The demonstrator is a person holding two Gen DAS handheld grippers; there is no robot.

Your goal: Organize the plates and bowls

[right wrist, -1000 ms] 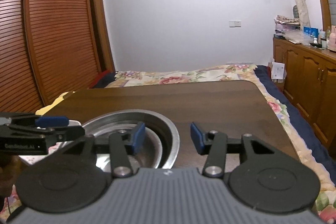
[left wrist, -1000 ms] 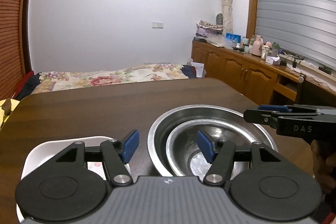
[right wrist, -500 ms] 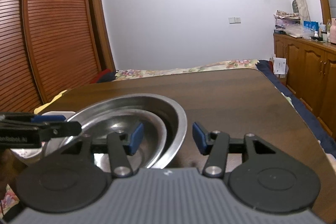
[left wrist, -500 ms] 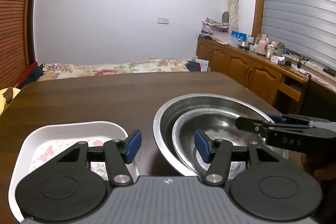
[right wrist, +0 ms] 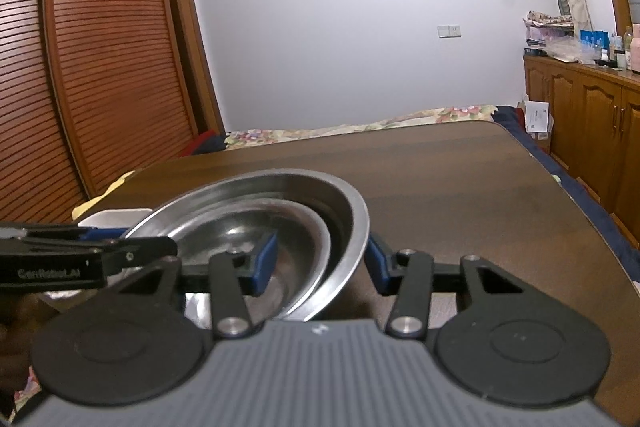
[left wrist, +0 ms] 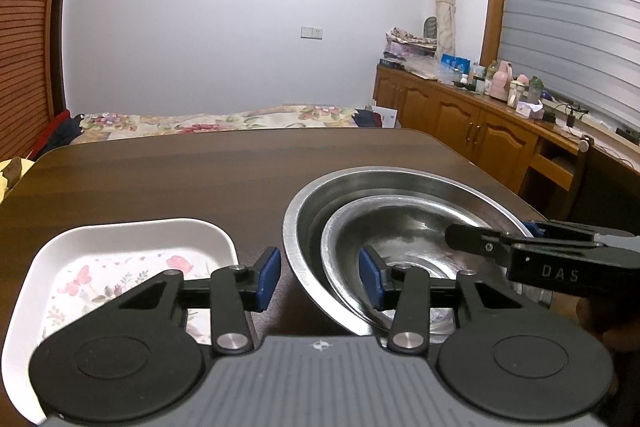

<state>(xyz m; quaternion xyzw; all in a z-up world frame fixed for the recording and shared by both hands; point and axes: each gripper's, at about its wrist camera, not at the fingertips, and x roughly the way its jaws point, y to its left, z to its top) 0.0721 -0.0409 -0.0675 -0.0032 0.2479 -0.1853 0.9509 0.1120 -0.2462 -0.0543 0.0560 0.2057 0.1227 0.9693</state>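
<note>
Left wrist view: left tongs closing, blue pads either side of the near rims of large steel bowl and smaller steel bowl nested inside it, not yet pressing; white floral rectangular plate just left, on dark wooden tabletop

Right wrist view: right tongs closing astride both bowls' rims, gap visible at the pads; left tongs entering from left
</note>
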